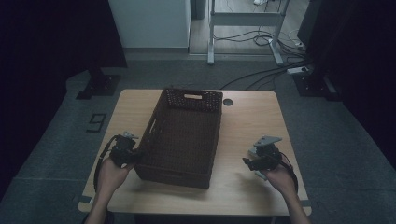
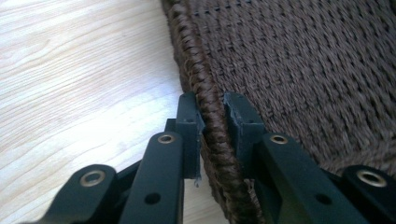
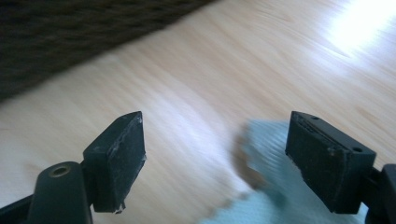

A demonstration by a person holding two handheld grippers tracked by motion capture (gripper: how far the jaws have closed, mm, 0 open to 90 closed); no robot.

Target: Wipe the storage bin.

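Left gripper point(image 2: 212, 140) is clamped on the braided rim of the woven basket point(image 1: 182, 135), near its front left corner, likely to steady or drag it. That basket sits mid-bench point(image 1: 252, 121), long axis running away from the person. Right gripper point(image 3: 215, 158) stands with its jaws wide apart and nothing between them, above bare wood off the basket's right side, seemingly bound for the opposite rim. No brand, label or writing can be read.
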